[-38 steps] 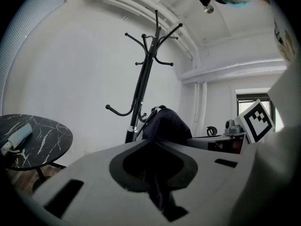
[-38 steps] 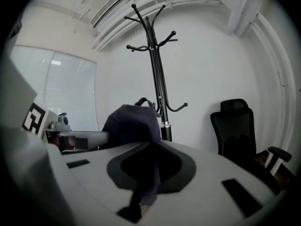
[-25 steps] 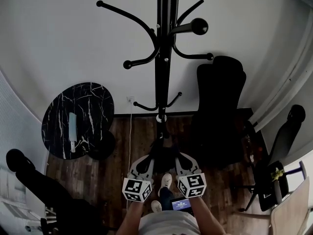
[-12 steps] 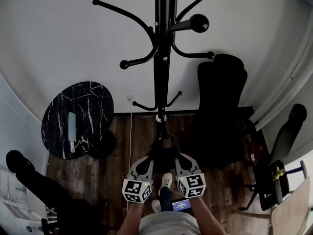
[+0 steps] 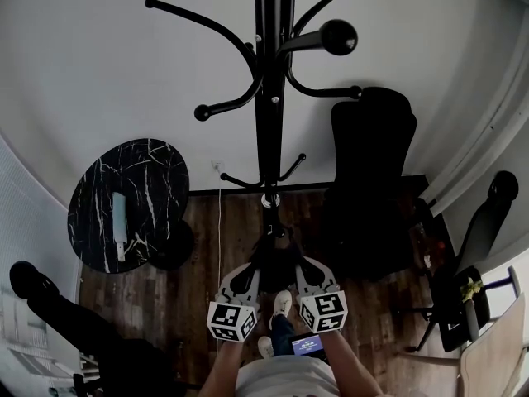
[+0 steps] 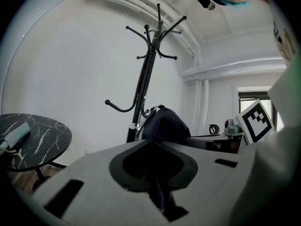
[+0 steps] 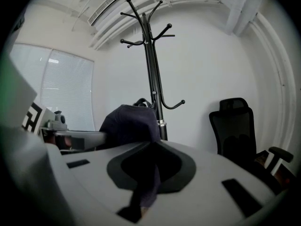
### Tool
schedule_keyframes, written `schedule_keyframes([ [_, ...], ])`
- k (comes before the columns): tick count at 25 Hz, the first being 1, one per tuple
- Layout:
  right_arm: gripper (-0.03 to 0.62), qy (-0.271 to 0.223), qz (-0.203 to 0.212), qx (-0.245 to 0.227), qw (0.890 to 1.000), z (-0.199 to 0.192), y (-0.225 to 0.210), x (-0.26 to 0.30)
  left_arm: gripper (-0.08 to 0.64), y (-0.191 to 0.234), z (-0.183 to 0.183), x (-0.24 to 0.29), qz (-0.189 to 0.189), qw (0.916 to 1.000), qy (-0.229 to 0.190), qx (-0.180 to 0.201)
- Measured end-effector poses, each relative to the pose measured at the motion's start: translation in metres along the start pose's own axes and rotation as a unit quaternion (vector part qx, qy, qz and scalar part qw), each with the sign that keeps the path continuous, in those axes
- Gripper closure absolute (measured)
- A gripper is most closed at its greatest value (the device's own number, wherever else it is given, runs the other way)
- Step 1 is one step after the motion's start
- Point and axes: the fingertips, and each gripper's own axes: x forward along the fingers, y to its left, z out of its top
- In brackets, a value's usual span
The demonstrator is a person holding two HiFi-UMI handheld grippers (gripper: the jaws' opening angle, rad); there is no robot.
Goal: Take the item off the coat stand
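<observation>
The black coat stand [image 5: 266, 98] rises before the white wall, and its visible hooks are bare. A dark cloth item [image 5: 276, 259], dark navy in the right gripper view, hangs low in front of the stand's base. It sits between my two grippers. My left gripper [image 5: 251, 273] is shut on a fold of the dark cloth item [image 6: 162, 124]. My right gripper [image 5: 302, 270] is shut on the dark cloth item's [image 7: 129, 121] other side. In both gripper views the cloth runs down between the closed jaws, and the stand [image 6: 146, 79] [image 7: 153, 65] stands behind it.
A round black marble table [image 5: 157, 168] stands at the left with a pale object [image 5: 121, 222] on it. A black office chair [image 5: 372, 164] is right of the stand, another chair [image 5: 488, 222] farther right. A person's dark leg [image 5: 50, 304] crosses the lower left floor.
The head view has drifted slightly, so the stand sits a little further left. Both grippers and the cloth item keep their place.
</observation>
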Motion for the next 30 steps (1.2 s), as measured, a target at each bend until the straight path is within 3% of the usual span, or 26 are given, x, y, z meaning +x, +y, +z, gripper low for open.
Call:
schedule_keyframes([
  [30, 0.561, 0.025, -0.008, 0.007, 1.0, -0.02, -0.012, 0.019, 0.528, 0.009, -0.028, 0.017, -0.01, 0.9992, 0.035, -0.015],
])
